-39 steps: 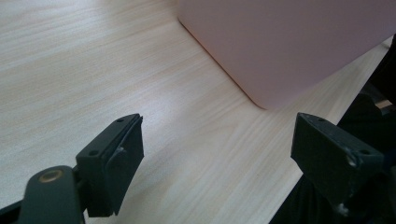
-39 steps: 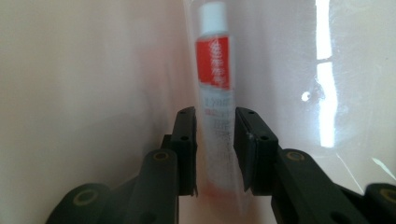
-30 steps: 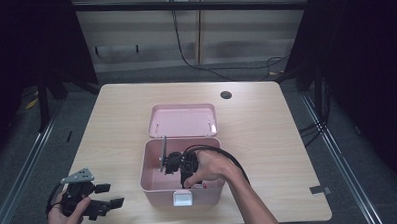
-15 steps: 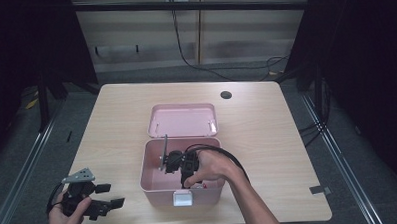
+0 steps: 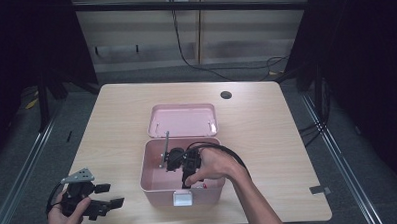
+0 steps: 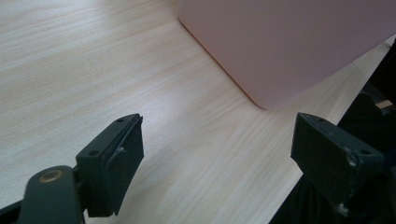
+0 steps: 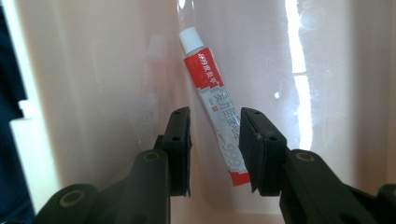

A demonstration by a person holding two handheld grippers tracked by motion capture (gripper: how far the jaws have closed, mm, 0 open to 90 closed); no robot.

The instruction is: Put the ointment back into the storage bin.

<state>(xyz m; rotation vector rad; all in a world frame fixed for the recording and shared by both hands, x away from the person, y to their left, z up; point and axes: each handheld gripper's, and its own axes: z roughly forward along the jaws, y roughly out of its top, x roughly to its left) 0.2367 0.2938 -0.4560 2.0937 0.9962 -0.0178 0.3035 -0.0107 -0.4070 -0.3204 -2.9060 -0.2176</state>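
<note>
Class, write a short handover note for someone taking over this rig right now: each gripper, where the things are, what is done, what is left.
Left gripper: open, idle on the table beside the pink box.
Right gripper: inside the box, jaws either side of the red-and-white tube, not yet closed on it.
Done: lid open, gripper lined up.
Left, probably: close on the tube and lift it out.

The box (image 5: 154, 186) is sitting at the near middle of the desk (image 5: 267, 139), its lid (image 5: 183, 120) lying open behind it. A tube (image 7: 215, 107) is lying inside the box, between the right tongs' (image 7: 215, 140) jaws. The left tongs (image 5: 107, 195) are hovering left of the box.
</note>
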